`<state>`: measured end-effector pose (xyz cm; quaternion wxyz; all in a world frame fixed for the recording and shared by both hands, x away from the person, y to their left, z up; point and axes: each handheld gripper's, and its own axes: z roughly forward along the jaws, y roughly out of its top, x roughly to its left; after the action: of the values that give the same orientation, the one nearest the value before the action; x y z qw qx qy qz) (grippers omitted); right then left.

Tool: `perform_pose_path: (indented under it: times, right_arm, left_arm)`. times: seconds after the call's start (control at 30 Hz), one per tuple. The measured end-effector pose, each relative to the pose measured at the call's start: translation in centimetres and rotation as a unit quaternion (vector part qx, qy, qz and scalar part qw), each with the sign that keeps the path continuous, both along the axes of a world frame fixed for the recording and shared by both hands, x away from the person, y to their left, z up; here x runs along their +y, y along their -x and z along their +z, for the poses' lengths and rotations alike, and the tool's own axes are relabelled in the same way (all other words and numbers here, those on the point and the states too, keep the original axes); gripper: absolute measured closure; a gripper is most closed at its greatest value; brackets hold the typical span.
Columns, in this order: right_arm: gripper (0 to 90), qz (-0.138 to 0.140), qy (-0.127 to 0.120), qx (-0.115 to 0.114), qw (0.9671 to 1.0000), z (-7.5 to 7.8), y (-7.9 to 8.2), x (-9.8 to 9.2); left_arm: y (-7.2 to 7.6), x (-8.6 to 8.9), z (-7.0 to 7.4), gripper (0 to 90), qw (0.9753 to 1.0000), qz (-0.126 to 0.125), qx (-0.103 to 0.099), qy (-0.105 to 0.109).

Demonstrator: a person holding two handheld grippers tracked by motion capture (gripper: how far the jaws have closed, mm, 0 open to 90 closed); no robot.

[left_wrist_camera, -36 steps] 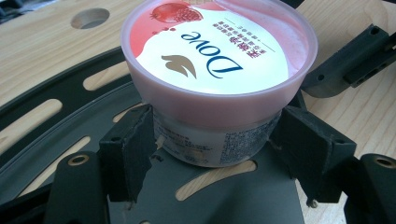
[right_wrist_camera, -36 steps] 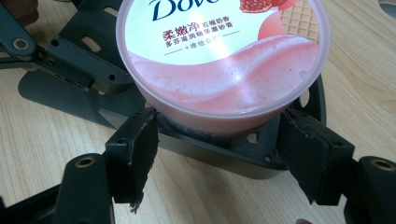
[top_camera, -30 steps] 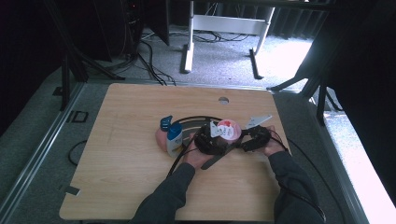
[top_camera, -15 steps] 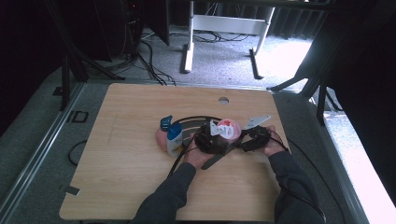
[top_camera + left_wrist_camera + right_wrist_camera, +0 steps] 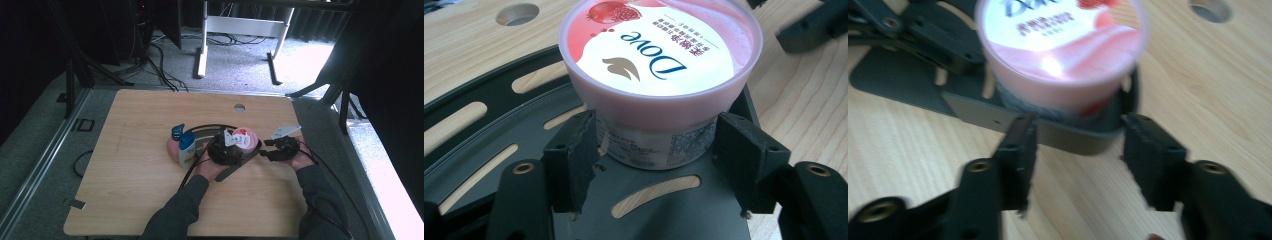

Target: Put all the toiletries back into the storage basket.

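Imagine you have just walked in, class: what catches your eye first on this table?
The pink tub with a Dove label stands out, sitting on a dark slotted tray near the middle of the wooden table. The left gripper has a jaw on each side of the tub's base, while the right gripper hangs open just short of it.

Bottle (image 5: 186,148) crowds the tub (image 5: 245,138) leftward (perhaps touching nothing) — far tabletop (image 5: 150,110) open.
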<state>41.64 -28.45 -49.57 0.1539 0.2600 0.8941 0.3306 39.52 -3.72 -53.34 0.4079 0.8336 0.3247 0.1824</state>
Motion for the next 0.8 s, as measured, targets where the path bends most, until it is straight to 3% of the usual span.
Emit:
perform_pose_path:
  times: [0.17,0.23,0.33,0.47,0.63,0.8]
  right_arm:
    - [66.4,-0.031,0.003,-0.002,0.9995,-0.5,-0.1,-0.6]
    - [80.4,-0.047,0.002,0.004,0.9989,-1.0,-0.4,-0.6]
    - [89.8,-0.079,0.007,-0.004,0.9968,-1.3,-0.8,-0.4]
    - [90.0,-0.125,0.007,-0.010,0.9920,-1.7,-1.8,0.0]
    - [89.9,-0.161,0.017,-0.012,0.9868,-2.4,-3.1,0.7]
    - [90.0,-0.160,0.012,0.000,0.9871,-3.3,-3.7,1.2]
  left_arm:
    - [-0.1,0.1,0.0,37.1,1.0000,-0.001,0.001,0.003]
    - [-0.1,0.2,0.0,39.0,1.0000,-0.004,0.001,0.003]
    - [-0.1,0.4,0.0,41.3,1.0000,-0.006,0.003,0.007]
    - [-0.2,0.4,-0.1,44.3,1.0000,-0.005,0.003,0.008]
    - [-0.2,0.4,-0.1,44.3,0.9999,-0.005,0.004,0.009]
    - [-0.4,0.3,-0.1,44.5,0.9998,-0.009,0.013,0.011]
